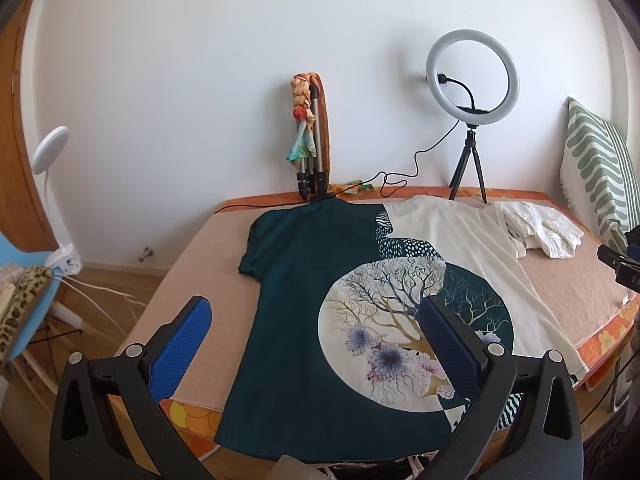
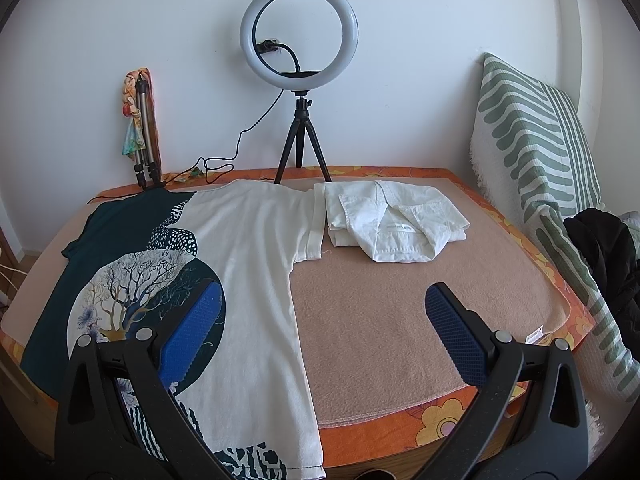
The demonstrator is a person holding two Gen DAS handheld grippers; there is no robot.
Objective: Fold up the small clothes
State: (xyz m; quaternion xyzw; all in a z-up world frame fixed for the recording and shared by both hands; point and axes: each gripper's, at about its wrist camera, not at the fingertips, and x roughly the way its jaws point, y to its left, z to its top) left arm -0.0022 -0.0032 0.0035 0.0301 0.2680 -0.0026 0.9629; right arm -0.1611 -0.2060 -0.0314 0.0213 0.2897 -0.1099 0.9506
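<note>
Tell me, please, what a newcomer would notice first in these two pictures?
A large T-shirt, half dark green, half cream, with a round tree print, lies flat across the bed. A ring light on a small tripod stands behind it against the wall, and a folded white garment lies beside the cream sleeve. Both grippers, left gripper and right gripper, hover open.

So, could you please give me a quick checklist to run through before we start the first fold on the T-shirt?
1. T-shirt spread flat on the bed: ok.
2. Left gripper open, holding nothing: ok.
3. Right gripper open, holding nothing: ok.
4. Cream sleeve free of the folded white garment: not ok, they touch.
5. Ring light tripod clear of the shirt's collar edge: cannot tell, its feet stand very close.
6. Hem fully on the bed: cannot tell, it reaches the near edge.
</note>
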